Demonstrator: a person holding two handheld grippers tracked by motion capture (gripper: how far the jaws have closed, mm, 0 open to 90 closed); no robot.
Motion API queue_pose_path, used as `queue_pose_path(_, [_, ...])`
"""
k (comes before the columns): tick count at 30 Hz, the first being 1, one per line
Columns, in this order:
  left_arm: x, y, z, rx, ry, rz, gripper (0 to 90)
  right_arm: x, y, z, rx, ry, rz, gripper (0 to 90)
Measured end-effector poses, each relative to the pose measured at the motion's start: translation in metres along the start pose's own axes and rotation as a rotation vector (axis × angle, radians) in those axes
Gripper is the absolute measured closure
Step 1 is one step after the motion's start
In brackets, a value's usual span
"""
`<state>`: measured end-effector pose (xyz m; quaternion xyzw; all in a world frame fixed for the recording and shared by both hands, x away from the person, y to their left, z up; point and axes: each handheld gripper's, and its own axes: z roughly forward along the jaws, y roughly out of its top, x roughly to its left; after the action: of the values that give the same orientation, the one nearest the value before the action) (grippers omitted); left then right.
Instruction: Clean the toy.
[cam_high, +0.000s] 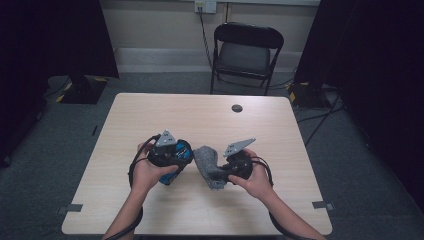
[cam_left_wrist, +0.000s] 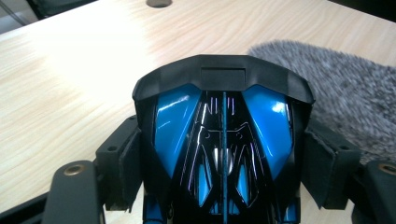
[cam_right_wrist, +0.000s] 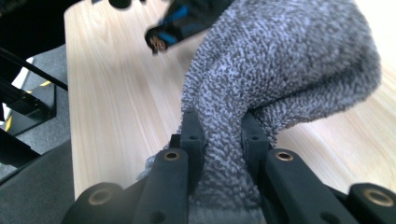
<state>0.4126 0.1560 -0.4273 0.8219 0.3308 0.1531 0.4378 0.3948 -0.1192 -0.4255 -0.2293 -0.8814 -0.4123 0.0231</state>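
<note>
My left gripper (cam_high: 174, 164) is shut on a glossy blue and black object (cam_high: 178, 154), held just above the table's middle. In the left gripper view the object (cam_left_wrist: 224, 126) stands between the jaws, both pads (cam_left_wrist: 125, 164) pressed against its sides. A grey fuzzy cloth (cam_high: 206, 161) hangs between the two hands and touches the table. My right gripper (cam_high: 221, 175) is shut on the cloth's lower end. In the right gripper view (cam_right_wrist: 223, 135) the cloth (cam_right_wrist: 280, 60) is pinched tight and arches away, with the blue object (cam_right_wrist: 173, 23) beyond it.
The light wooden table (cam_high: 200, 115) has a dark round grommet (cam_high: 237, 108) near its far edge. A black folding chair (cam_high: 247, 50) stands behind the table. Dark curtains hang at both sides, and cables lie on the floor at the right.
</note>
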Motion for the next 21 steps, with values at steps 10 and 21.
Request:
queue_pose_path(10, [-0.003, 0.005, -0.004, -0.023, -0.012, 0.005, 25.6, -0.024, -0.008, -0.022, -0.039, -0.092, 0.076, 76.9])
queue_pose_path(21, [-0.011, 0.007, 0.001, -0.013, -0.046, 0.013, 25.5, -0.044, 0.029, -0.025, -0.070, -0.146, 0.104, 76.8])
